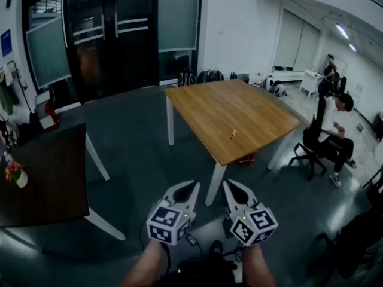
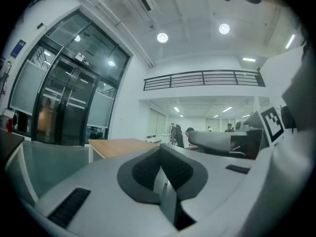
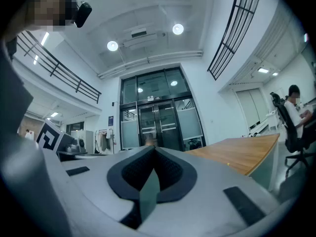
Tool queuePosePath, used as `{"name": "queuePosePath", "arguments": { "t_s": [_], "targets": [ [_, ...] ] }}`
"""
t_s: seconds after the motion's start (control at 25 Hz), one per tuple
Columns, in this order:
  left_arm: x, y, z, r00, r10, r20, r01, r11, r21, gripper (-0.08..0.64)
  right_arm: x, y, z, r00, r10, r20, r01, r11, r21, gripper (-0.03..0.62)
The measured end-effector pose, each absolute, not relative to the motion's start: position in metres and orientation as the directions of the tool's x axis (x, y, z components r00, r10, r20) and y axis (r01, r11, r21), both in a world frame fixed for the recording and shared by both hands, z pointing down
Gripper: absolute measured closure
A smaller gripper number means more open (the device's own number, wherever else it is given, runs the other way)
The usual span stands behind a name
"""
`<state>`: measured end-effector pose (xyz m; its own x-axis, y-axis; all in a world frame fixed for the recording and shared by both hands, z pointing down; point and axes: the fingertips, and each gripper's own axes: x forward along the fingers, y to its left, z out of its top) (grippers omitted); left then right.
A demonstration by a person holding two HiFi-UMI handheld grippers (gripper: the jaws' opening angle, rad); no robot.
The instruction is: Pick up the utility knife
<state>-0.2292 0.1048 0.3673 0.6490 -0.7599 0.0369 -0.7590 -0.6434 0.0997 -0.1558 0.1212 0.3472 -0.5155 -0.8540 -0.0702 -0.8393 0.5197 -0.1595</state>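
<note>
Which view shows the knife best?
The head view: the knife lies in plain sight from above on the table. The right gripper view gives at most a yellow speck; the left gripper view shows only the table's edge.

Head view looks steeply down; both gripper views face level, sharing the wooden table (image 1: 239,103).

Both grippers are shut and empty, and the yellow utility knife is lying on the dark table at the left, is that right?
No. The head view shows the yellow utility knife lying on the light wooden table, not the dark one. The left gripper and right gripper are shut and empty.
</note>
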Motion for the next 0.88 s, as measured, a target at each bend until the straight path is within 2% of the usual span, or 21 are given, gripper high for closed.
{"name": "queuePosePath", "arguments": {
  "t_s": [0.6,0.88],
  "targets": [
    [-0.213,0.094,0.374,0.670,-0.740,0.053,-0.741,-0.664,0.097,0.554,-0.136,0.114,0.357,-0.470,-0.880,-0.065,-0.861,0.474,-0.187,0.581],
    [-0.178,0.069,0.380,0.694,-0.716,0.076,-0.720,-0.686,0.111,0.554,-0.098,0.094,0.368,-0.429,-0.902,-0.045,-0.880,0.428,-0.207,0.581]
  ]
}}
